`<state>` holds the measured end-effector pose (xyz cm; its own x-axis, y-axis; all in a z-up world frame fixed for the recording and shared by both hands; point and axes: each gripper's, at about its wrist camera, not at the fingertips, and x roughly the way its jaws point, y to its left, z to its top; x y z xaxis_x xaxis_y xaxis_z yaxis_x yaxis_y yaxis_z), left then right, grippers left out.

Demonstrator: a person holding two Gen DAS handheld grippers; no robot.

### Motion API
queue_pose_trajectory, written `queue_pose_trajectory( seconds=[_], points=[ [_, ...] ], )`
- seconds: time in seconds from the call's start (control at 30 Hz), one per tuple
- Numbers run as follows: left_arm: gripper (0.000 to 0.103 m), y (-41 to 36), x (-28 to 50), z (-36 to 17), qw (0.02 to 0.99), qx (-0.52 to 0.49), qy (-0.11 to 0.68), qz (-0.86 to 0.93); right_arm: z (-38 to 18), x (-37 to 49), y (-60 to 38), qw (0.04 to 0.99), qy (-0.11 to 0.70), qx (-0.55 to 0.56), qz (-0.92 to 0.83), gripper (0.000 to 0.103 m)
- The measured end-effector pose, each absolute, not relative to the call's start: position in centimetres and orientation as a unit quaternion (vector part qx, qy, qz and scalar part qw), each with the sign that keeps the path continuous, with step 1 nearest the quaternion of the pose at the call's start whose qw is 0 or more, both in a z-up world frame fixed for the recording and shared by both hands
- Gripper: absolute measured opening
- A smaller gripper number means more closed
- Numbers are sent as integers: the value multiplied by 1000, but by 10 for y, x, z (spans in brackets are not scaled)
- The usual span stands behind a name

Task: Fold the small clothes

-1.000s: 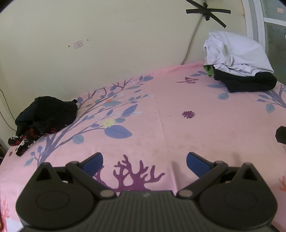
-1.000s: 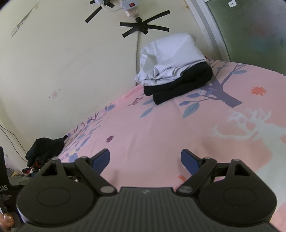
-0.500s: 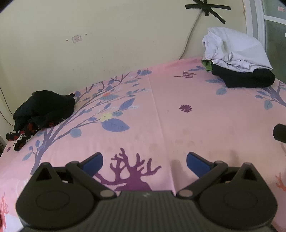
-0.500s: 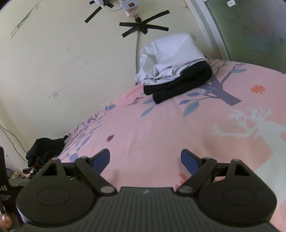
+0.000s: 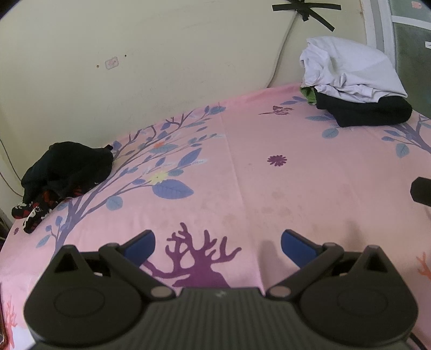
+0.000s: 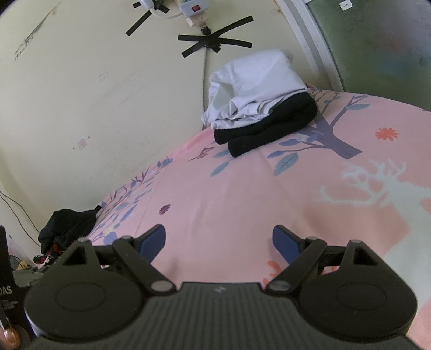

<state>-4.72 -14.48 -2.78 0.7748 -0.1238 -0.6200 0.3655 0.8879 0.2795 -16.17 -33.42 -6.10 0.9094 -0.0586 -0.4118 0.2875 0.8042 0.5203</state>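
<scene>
Left wrist view first: the left gripper (image 5: pixel 216 243) hangs over a bed with a pink sheet (image 5: pixel 269 188) printed with trees, leaves and a purple deer, and its blue-padded fingers (image 5: pixel 140 246) are spread wide with nothing but sheet between them. Over by the left edge of the bed, near the wall, there's a crumpled dark pile of clothes (image 5: pixel 70 167) with something red, black and white patterned poking out underneath at the near end. At the far right corner sits a neater stack: a white garment (image 5: pixel 350 70) on top of a folded black garment (image 5: pixel 371 113), with a bit of green fabric (image 5: pixel 308 94) peeking out on the stack's left. The cream wall (image 5: pixel 161 67) behind has a cable running up it and black tape strips crossed over it. A dark bit of something pokes in at the right edge, can't tell what. Right wrist view: the right gripper (image 6: pixel 218 242) is also over the sheet (image 6: pixel 242 202), fingers (image 6: pixel 285 242) spread apart, gripping nothing. Same white garment (image 6: pixel 256 80) on the black one (image 6: pixel 269 126) straight ahead against the wall, well apart from the fingers, and the dark pile (image 6: pixel 67 226) shows low on the left. Up on the wall there's a power strip (image 6: pixel 194 8) with black tape (image 6: pixel 215 43) crossed below it.
</scene>
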Motion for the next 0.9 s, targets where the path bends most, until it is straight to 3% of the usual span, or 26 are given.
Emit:
queue_pose_trajectory(
  seconds=[0.9],
  points=[
    [103, -148, -49, -32, 916, 209, 314, -138, -61, -162, -334, 930, 191, 300, -94, 81]
  ],
)
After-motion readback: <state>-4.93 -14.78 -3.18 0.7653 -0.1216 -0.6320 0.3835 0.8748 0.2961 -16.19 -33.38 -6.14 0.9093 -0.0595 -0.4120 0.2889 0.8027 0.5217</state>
